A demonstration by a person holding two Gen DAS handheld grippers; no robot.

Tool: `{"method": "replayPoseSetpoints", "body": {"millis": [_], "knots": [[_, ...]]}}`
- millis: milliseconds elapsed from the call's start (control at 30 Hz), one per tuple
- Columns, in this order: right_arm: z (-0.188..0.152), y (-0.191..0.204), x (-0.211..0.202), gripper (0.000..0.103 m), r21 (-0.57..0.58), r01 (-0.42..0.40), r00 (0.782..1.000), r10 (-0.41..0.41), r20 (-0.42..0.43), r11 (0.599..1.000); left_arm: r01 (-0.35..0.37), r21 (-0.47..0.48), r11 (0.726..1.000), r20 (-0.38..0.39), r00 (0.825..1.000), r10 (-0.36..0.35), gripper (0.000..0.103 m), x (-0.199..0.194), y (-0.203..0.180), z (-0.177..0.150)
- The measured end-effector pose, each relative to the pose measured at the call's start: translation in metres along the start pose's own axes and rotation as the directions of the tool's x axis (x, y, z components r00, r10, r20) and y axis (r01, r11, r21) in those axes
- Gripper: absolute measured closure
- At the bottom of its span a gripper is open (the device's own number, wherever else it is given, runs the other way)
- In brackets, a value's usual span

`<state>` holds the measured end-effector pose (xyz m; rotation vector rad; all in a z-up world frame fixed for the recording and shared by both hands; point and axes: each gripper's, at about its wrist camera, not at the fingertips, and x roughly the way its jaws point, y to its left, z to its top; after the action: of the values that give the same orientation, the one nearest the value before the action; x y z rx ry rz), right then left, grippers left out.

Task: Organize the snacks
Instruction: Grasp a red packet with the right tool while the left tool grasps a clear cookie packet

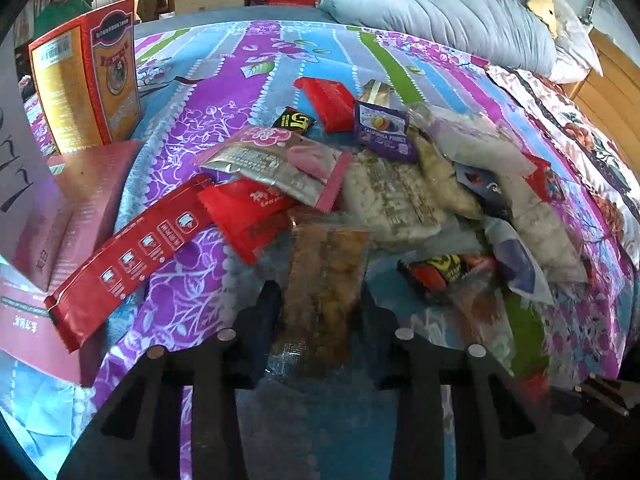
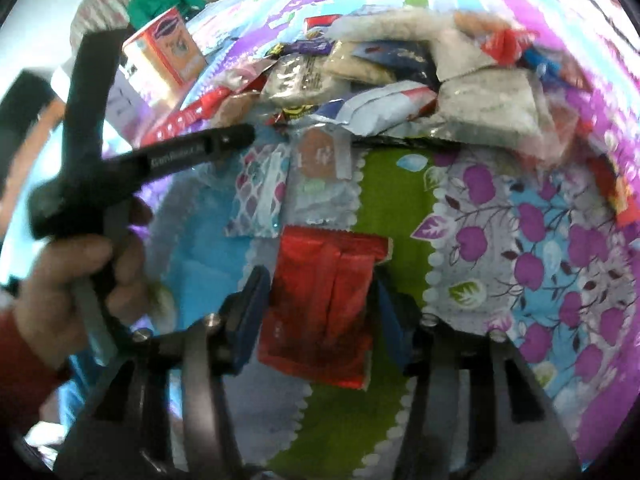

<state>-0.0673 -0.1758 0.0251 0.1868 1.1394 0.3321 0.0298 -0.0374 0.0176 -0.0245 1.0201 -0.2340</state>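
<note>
A heap of snack packets (image 1: pixel 400 192) lies on a bright flowered bedsheet (image 1: pixel 192 304). In the left wrist view my left gripper (image 1: pixel 320 304) points down at the near edge of the heap. Its pads press on both sides of a clear packet with brown snack inside (image 1: pixel 324 276). In the right wrist view my right gripper (image 2: pixel 320 300) stands open around a red foil packet (image 2: pixel 320 308), which lies flat on the sheet (image 2: pixel 388 208) with a small gap at each pad. The heap (image 2: pixel 400 80) is beyond it.
An orange-red carton (image 1: pixel 88 76) stands at the left, with pink boxes (image 1: pixel 68 208) below it and a long red packet (image 1: pixel 132 256) leaning on them. A blue quilt (image 1: pixel 440 12) lies at the bed's far end. Two small sachets (image 2: pixel 260 188) lie ahead of the red packet. A hand (image 2: pixel 68 288) shows at the left.
</note>
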Motion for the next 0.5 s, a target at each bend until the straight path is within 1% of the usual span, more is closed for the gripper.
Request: {"method": "replayPoseSetpoints", "body": {"millis": [67, 200, 300, 400, 500], "knots": [[-0.002, -0.005, -0.001, 0.060, 0.018, -0.016, 1.000, 0.016, 0.006, 1.000, 0.004, -0.001, 1.000, 0.010, 1.000, -0.004, 0.068, -0.009, 0.002, -0.004], [-0.005, -0.011, -0.013, 0.061, 0.033, -0.047, 0.998, 0.046, 0.042, 0.998, 0.023, -0.025, 0.999, 0.046, 0.999, -0.022, 0.068, -0.036, 0.006, -0.009], [-0.002, -0.004, -0.027, 0.061, 0.012, -0.062, 0.995, 0.061, 0.077, 0.998, 0.033, -0.040, 0.999, 0.092, 0.995, -0.029, 0.068, -0.069, 0.011, -0.010], [0.005, 0.010, -0.047, 0.061, -0.025, -0.069, 0.991, 0.072, 0.115, 0.997, 0.014, -0.058, 0.998, 0.153, 0.988, -0.005, 0.068, -0.110, 0.022, -0.008], [0.024, 0.032, -0.062, 0.061, -0.064, -0.088, 0.983, 0.097, 0.156, 0.994, -0.016, -0.093, 0.996, 0.220, 0.975, 0.037, 0.068, -0.151, 0.039, -0.005]]}}
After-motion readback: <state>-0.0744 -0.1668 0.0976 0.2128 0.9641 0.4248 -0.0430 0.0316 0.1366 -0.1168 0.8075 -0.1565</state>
